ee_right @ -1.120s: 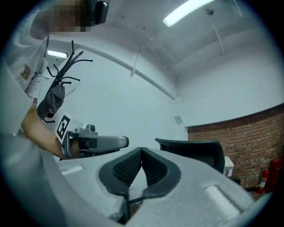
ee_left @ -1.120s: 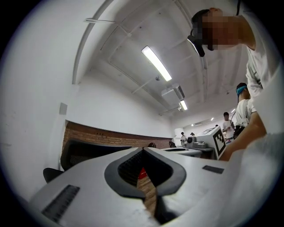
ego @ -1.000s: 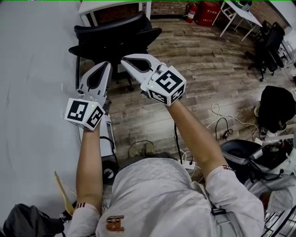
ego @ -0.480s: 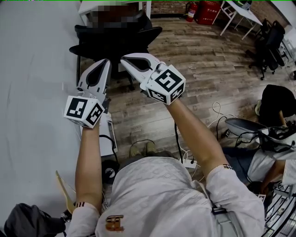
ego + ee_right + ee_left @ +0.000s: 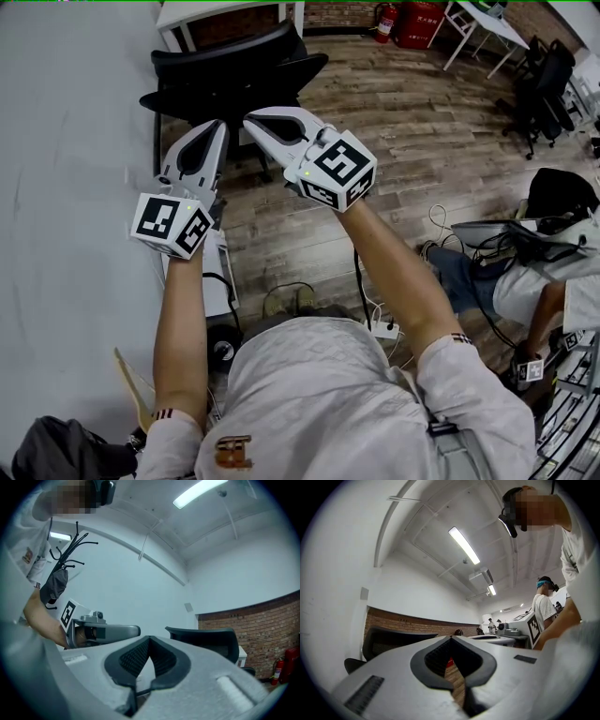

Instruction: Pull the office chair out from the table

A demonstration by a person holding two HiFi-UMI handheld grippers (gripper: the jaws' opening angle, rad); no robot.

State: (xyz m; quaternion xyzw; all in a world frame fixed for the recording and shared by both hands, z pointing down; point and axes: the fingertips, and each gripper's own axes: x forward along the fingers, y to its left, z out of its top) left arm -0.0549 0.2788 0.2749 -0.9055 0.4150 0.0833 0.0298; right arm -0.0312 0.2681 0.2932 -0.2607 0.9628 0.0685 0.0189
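The black office chair (image 5: 230, 75) stands at the top of the head view, beside the long white table (image 5: 66, 206) on the left. Both grippers hover side by side in the air short of the chair, apart from it. My left gripper (image 5: 216, 128) is shut with nothing in it, and so is my right gripper (image 5: 253, 120). In the left gripper view the closed jaws (image 5: 451, 640) point past the chair's backrest (image 5: 389, 641). The right gripper view has its closed jaws (image 5: 149, 640) in front of the backrest (image 5: 206, 641), with the left gripper (image 5: 110, 631) alongside.
A seated person (image 5: 544, 277) is at the right edge. Cables (image 5: 441, 244) and a power strip (image 5: 380, 330) lie on the wooden floor. Other black chairs (image 5: 544, 89), a white desk (image 5: 487, 28) and red fire extinguishers (image 5: 389, 23) stand at the back.
Both grippers have stayed where they were, still shut. The person at the right edge has shifted further into view.
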